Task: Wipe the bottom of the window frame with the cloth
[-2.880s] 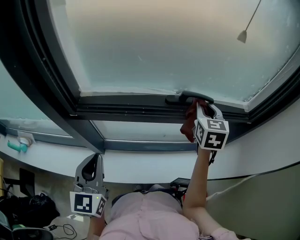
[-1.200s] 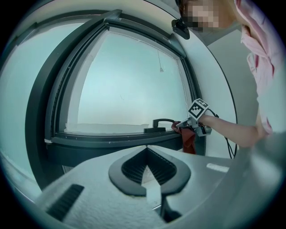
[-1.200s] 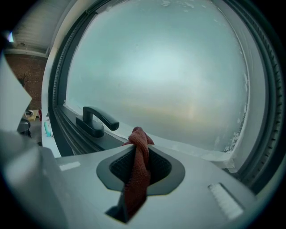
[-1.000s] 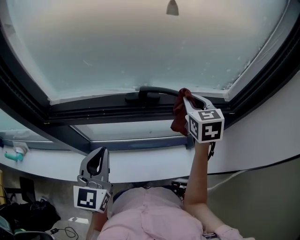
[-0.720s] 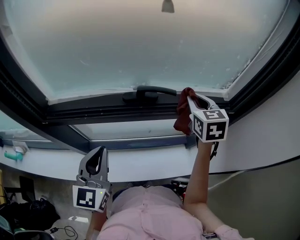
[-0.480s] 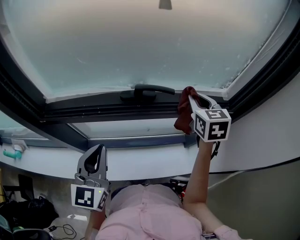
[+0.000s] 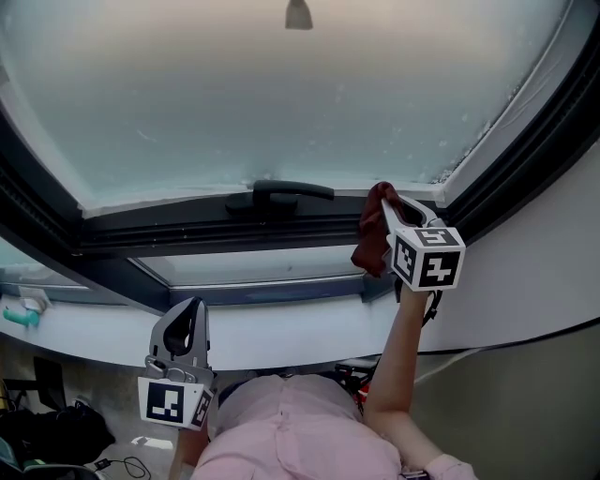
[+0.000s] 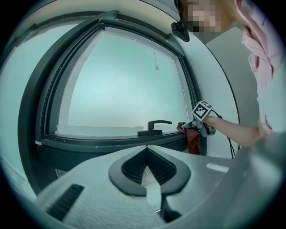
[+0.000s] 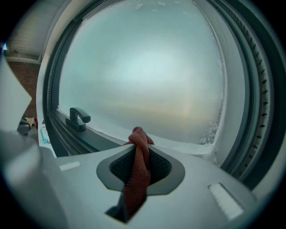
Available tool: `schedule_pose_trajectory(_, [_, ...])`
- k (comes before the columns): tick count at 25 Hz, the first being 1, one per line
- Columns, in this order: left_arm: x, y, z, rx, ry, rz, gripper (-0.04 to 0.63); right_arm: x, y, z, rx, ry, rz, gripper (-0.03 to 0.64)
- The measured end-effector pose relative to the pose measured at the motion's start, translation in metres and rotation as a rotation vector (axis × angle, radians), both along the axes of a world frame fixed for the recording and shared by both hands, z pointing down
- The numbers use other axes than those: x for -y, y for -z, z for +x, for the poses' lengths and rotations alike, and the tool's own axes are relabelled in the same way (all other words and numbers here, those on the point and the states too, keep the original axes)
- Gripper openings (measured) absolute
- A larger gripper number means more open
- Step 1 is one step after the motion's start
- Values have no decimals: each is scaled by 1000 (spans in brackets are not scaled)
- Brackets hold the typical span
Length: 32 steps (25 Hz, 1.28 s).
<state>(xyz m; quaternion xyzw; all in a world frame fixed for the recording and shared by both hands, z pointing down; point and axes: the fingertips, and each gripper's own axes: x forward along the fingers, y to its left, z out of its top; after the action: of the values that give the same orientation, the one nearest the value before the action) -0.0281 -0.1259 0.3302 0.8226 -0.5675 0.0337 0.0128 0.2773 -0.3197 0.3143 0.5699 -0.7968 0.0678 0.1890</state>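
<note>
the right gripper [image 7: 386, 204] is clamped on the red cloth [image 7: 371, 246], which sits at the window frame [image 7: 187, 230] bottom, just right of the handle [image 7: 281, 192]. the left gripper [image 7: 190, 309], jaws together and empty, hangs well below the handle.

Big frosted pane [image 7: 281, 103] up top, glowing pale blue-grey with a warm band across it, and the daylight comes through soft. A dark frame [image 7: 122, 234] runs round it, with a black handle [image 7: 281, 192] sitting on the bottom rail. A small cord pull [image 7: 298, 14] hangs against the glass. Below that there's a narrower pane [image 7: 253, 267], then a white ledge [image 7: 281, 330]. White wall [image 7: 544, 272] on the right, and a thin cable [image 7: 525, 345] trails across it.
</note>
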Motion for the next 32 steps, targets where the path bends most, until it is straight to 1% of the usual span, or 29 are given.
schedule_pose_trajectory(6, [3,-1,9,4,-4,-4,-2,2,0,17,11,-21,4,58])
schedule_pose_trajectory(14, [8,-4,24,7,-12,-8,-2,3,0,25,30,-8,7,59])
schedule_pose_trajectory(20, [8,-5,35,4,-11,-4,-2,6,1,45,34,-29,16,58])
schedule_pose_trajectory(25, [6,-10,38,1,6,-7,-2,8,0,65,42,-58,22,58])
schedule_pose_trajectory(32, [8,-9,46,-6,7,4,-2,9,0,78,41,-71,23,58])
